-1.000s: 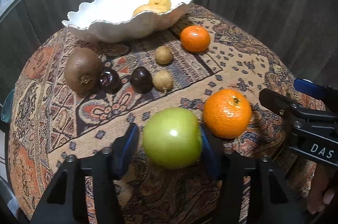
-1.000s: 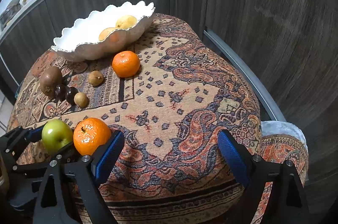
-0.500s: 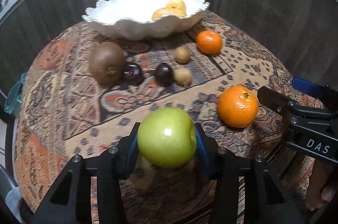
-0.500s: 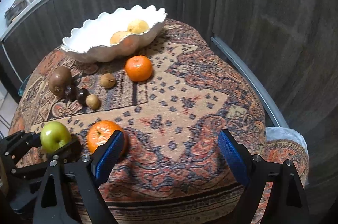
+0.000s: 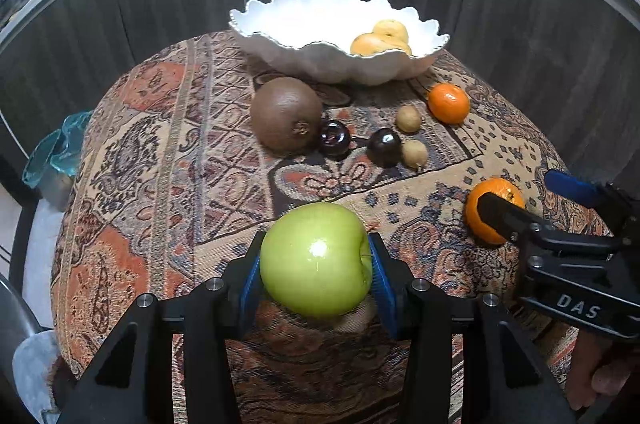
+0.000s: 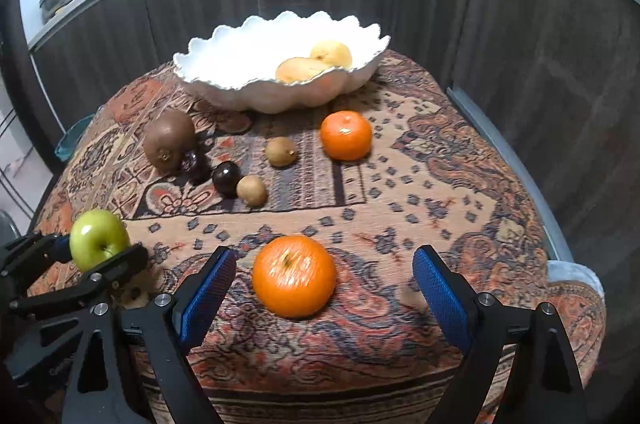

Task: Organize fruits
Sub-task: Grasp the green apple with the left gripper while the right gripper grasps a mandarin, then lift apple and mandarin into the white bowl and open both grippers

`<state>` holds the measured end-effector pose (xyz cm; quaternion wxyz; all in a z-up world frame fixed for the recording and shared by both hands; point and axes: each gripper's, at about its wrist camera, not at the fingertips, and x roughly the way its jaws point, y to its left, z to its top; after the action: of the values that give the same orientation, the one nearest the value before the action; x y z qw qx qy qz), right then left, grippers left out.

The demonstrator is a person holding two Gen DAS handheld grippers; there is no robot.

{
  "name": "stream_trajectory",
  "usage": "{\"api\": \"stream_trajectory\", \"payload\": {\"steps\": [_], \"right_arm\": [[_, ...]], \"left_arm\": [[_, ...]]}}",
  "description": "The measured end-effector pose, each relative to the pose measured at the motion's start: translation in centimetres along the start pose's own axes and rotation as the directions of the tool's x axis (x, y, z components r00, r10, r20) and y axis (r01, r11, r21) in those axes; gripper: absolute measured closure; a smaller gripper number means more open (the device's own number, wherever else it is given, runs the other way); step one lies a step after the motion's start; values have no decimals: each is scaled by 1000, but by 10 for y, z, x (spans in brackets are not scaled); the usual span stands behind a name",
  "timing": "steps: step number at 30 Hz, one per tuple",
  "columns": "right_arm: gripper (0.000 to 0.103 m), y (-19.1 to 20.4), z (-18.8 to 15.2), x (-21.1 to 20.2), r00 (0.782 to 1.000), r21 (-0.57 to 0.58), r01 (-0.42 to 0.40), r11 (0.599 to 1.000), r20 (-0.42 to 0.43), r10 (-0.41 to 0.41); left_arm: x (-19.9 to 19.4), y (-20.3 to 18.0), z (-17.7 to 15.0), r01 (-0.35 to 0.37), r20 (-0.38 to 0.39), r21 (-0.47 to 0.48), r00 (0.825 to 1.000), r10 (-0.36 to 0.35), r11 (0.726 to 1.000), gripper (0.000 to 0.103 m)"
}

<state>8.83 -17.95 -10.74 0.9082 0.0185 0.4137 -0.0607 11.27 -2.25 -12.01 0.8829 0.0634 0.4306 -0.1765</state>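
Patterned tablecloth [image 6: 420, 151], orange [image 6: 294, 276] between right tool [image 6: 324, 288] fingers

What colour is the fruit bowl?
White, with a scalloped rim; the bowl shows best in the right wrist view.

Open cloth is lying between the green apple [image 5: 316, 260] and the cluster of small fruits [image 5: 384, 143]. That cluster and the kiwi [image 5: 286, 119] are blocking the near side of the bowl [image 5: 280, 55]; the bowl's left half is sitting bare.
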Motion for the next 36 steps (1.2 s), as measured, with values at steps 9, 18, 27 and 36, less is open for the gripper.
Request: {"api": "stream_trajectory", "payload": {"steps": [9,18,27,36], "right_arm": [[33,6,-6,24,998,-2,-26,1000,-57,26],[55,4,-8,28,997,-1,-49,999,-60,48],[56,0,4,19,998,-2,-63,998,-26,62],[56,-9,37,14,997,1,-56,998,49,56]], "left_arm": [[3,7,-2,-8,-4,-19,1000,8,1000,56],[5,3,4,-14,-1,-15,1000,14,1000,56],[4,-1,21,-13,27,-10,1000,14,1000,56],[4,-2,62,-23,94,6,995,22,1000,56]]}}
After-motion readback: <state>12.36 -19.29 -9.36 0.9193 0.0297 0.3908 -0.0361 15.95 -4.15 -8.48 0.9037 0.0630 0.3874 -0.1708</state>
